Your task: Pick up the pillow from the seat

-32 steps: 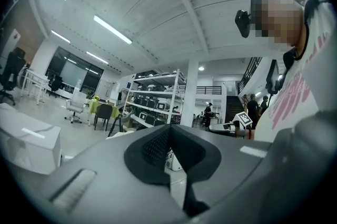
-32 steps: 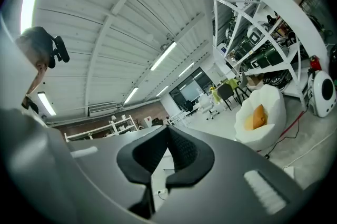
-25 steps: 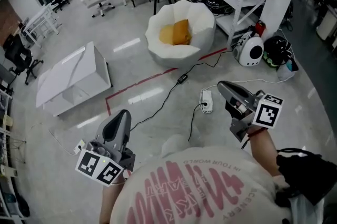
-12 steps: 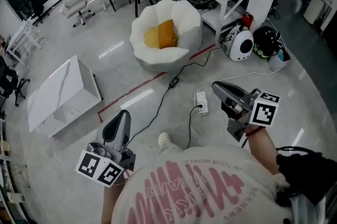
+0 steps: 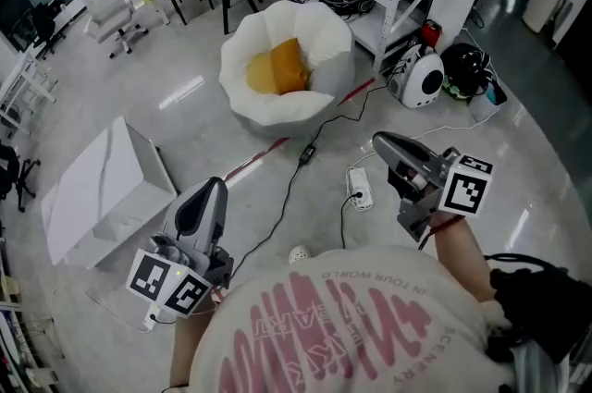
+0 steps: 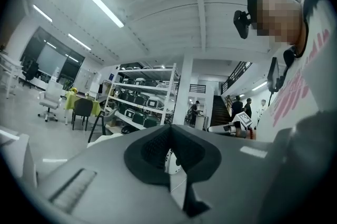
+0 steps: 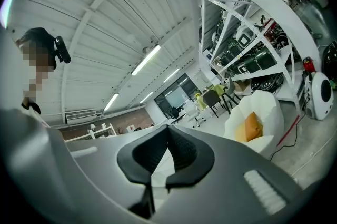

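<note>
The orange fabric pillow (image 5: pixel 289 66) is in the hollow of the white, round, petal-walled soft seat (image 5: pixel 324 32), which stands on the grey floor well ahead of me. The pillow stands on one edge and leans against the seat's back wall. In the right gripper view its long axis runs nearly upright, tilted slightly, with its broad face toward me. It is plain, squarish and plump, with no visible pattern. A paler yellow cushion (image 5: pixel 260 75) touches its left side. My left gripper (image 5: pixel 215 186) and right gripper (image 5: pixel 379 140) are both level and well short of the seat. The jaws of each are pressed together with nothing between them. A black cable (image 5: pixel 294 178) runs across the floor between them.
</note>
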Available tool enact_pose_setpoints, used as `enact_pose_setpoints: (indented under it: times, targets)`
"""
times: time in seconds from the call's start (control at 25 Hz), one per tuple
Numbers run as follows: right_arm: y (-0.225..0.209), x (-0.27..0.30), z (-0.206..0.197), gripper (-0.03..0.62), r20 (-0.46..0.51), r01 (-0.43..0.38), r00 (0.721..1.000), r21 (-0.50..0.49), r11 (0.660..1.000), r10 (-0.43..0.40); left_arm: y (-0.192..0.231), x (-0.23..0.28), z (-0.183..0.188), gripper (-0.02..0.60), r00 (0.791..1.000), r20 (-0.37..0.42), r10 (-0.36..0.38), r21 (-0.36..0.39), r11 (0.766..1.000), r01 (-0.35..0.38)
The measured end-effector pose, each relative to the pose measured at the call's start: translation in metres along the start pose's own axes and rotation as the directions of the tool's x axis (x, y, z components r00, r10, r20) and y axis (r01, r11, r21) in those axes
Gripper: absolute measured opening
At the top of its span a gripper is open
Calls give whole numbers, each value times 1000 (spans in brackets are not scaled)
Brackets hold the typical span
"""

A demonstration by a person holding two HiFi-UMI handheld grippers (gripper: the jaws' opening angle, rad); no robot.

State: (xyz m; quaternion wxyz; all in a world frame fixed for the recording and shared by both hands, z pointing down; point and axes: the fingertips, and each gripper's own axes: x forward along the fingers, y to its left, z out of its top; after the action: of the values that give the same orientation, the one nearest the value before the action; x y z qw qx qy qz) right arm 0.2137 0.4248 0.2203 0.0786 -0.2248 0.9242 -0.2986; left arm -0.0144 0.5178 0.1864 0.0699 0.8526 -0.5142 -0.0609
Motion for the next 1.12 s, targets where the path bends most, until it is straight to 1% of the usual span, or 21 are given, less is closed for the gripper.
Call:
enact_pose_setpoints:
  times: [0.24,0.44,0.64,0.8,0.96,1.12]
  targets:
    - [-5,58,11,5,25,17,1000,-13,1000,-16,61,14,14,14,999,-11,-30,12,999,30]
    - [-9,90,8,5,12,37,999,-18,999,-37,100,23,17,14,999,0,-41,-3,999,41]
    - [-20,108,-3,5,-9,63,998,8,998,-63,117,34,10,14,998,-3,-64,-30,998,64]
    - [-24,124,-12,5,-44,68,997,10,998,-68,130,37,1,14,998,-11,-62,-58,996,61]
    - [-38,136,-8,5,-66,72,995,10,997,-71,141,46,-5,14,999,-28,-46,-78,996,44]
    - [-60,155,3,5,-53,60,997,35,998,-58,156,61,-5,14,999,-36,-24,-68,997,21]
